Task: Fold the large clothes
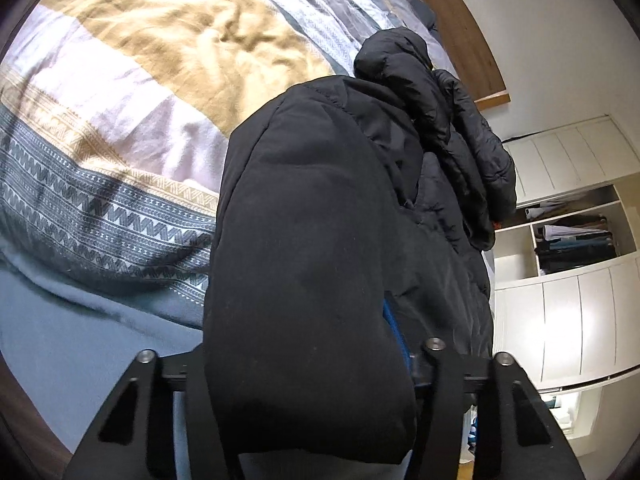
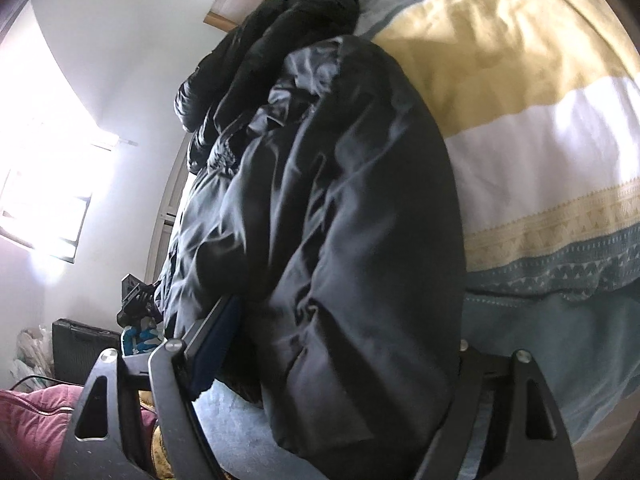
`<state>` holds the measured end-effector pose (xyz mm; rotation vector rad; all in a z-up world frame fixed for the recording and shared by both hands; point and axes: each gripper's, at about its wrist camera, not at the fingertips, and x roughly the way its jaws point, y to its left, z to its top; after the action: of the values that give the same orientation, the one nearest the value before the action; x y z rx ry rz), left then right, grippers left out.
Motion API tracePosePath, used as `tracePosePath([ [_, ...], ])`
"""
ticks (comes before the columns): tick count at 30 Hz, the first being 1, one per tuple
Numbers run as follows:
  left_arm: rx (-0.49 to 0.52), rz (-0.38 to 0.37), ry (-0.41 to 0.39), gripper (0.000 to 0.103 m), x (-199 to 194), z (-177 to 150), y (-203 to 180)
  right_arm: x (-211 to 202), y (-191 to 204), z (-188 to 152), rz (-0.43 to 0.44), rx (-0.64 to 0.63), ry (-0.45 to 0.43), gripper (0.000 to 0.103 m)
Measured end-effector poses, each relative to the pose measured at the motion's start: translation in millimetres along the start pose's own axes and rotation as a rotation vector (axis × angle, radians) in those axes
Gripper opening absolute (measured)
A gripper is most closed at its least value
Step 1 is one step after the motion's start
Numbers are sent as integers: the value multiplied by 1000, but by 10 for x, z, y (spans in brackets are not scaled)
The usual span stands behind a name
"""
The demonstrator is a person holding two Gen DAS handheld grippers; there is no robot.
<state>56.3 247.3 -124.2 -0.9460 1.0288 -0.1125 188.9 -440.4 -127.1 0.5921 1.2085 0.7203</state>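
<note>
1. The black jacket [image 1: 304, 240] is puffy quilted cloth, matt on the outside, but the lining at 12 o'clock in the right wrist view has a slight sheen.
2. Duvet [image 1: 168, 40] is soft, rumpled woven cotton-looking cloth, no gloss at all.
3. Headboard [image 1: 472, 52] at 1 o'clock looks like smooth brown wood.
4. Wardrobe doors [image 1: 560, 320] at 3 o'clock are smooth white painted panels.
5. Left gripper [image 1: 312, 360] frame is matt black, with shiny metal bolt heads.

Am holding both grippers angled downward; left gripper [image 1: 308, 320] pinching black padded jacket [image 1: 400, 168]; right gripper [image 2: 340, 320] gaping wide around thick jacket fold.
</note>
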Motion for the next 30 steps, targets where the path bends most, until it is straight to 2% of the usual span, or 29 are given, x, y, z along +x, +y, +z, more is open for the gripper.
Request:
tracePosePath([
  [4,16,-2,-10,37,-3,3,-86,-49,66,22,-8,-28,-29,75],
  [7,31,-1,-18,29,0,-3,-141,-117,127,41,9,-53,-52,69],
  [11,57,26,-33,21,18,-13,-216,-110,144,37,-13,-75,-39,38],
  [15,62,35,-42,18,8,-39,-225,-135,88,6,-10,-54,-60,28],
  [26,40,71,-12,15,146,-123,-168,52,71,-90,-11,-6,-84,15],
  [30,23,24,-24,12,101,-117,-291,-50,199,-76,32,5,-144,10],
])
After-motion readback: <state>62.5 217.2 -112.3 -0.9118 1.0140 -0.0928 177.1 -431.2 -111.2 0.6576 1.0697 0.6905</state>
